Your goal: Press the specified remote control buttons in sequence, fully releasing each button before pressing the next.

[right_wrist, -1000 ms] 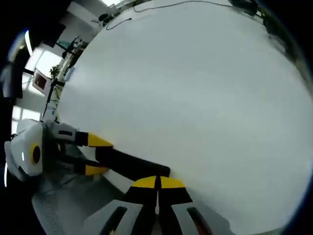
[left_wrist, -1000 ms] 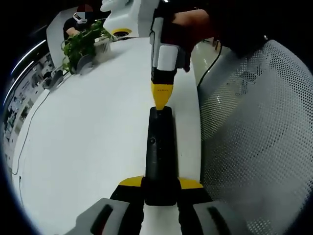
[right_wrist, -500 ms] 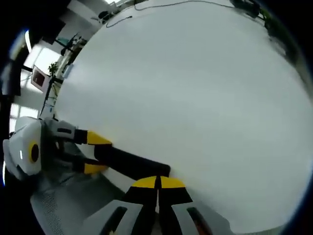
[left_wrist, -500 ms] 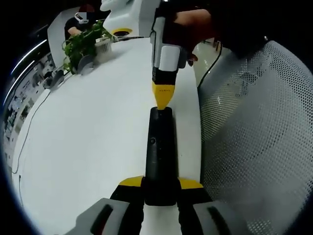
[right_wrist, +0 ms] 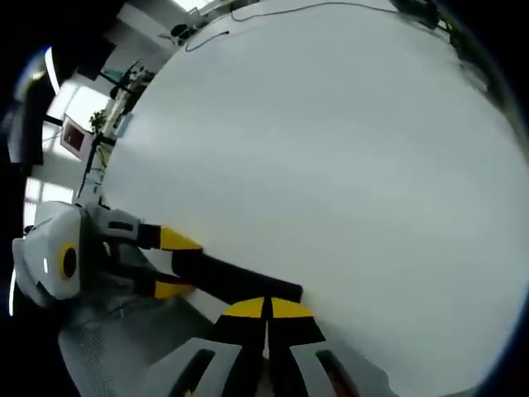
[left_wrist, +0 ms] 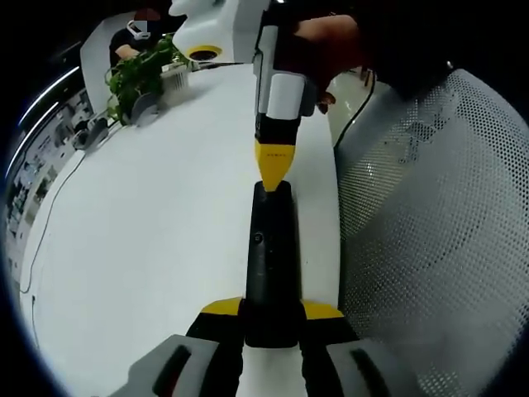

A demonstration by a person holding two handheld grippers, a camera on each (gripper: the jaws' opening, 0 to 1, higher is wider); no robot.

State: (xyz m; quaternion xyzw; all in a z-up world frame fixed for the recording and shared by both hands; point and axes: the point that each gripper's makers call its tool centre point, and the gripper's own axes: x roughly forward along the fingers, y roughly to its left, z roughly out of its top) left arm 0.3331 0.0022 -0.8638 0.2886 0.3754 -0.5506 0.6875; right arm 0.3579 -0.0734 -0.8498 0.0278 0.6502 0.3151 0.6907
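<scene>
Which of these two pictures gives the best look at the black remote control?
The left gripper view: the remote control runs lengthwise up the middle, its whole top face visible, clamped by the left gripper, with the right gripper at its far end. The right gripper view shows the remote only as a slanted dark bar.

I have brought the right gripper (left_wrist: 274, 169) back down toward the remote control (left_wrist: 270, 265): half a second ago its closed yellow tips sat a little higher above the remote's far end, and now they meet that end again. In the right gripper view the remote (right_wrist: 240, 281) and the left gripper (right_wrist: 173, 265) clamped on it have slid slightly rightward and down across the white table (right_wrist: 331, 149), so my right hand's camera has shifted a touch.
</scene>
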